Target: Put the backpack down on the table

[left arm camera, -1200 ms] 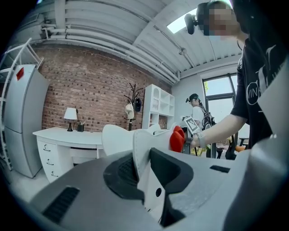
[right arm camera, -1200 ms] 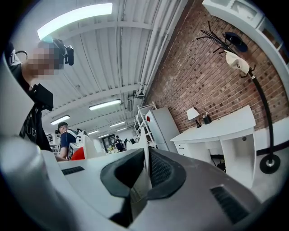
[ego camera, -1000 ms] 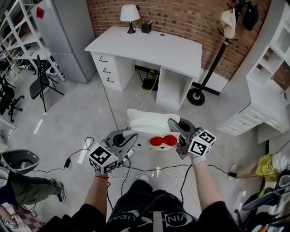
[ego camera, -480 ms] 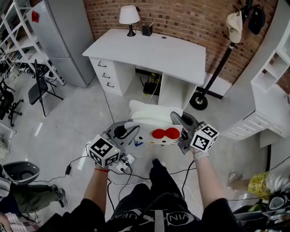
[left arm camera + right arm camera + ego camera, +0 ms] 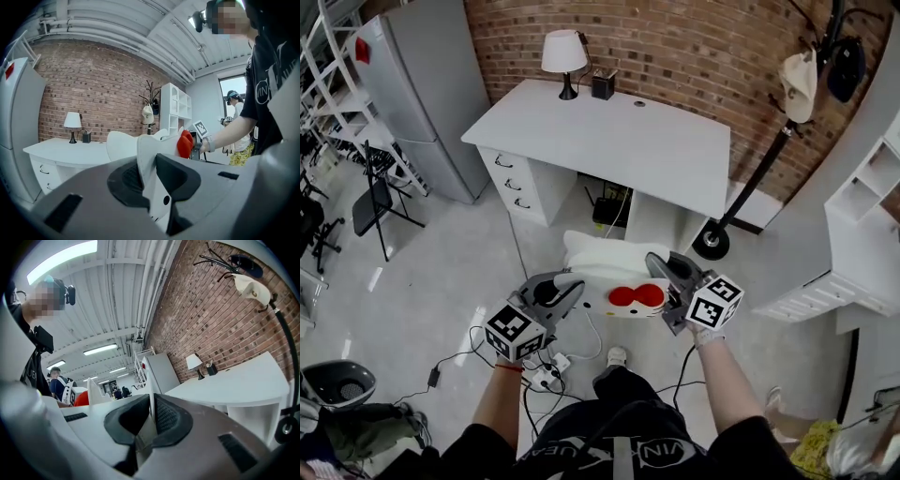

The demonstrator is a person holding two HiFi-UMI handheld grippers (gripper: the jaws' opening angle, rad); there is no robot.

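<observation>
White lamp (image 5: 563, 52), grey fridge (image 5: 412, 84), coat stand (image 5: 752, 184), folding chair (image 5: 371, 201), brick wall (image 5: 694, 47)

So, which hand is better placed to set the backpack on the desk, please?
Right, marginally: the right gripper looks nearer the desk, though it and the left gripper both clamp the backpack.

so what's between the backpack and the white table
Just open grey floor, as the head view shows; the backpack hangs short of the table.
</observation>
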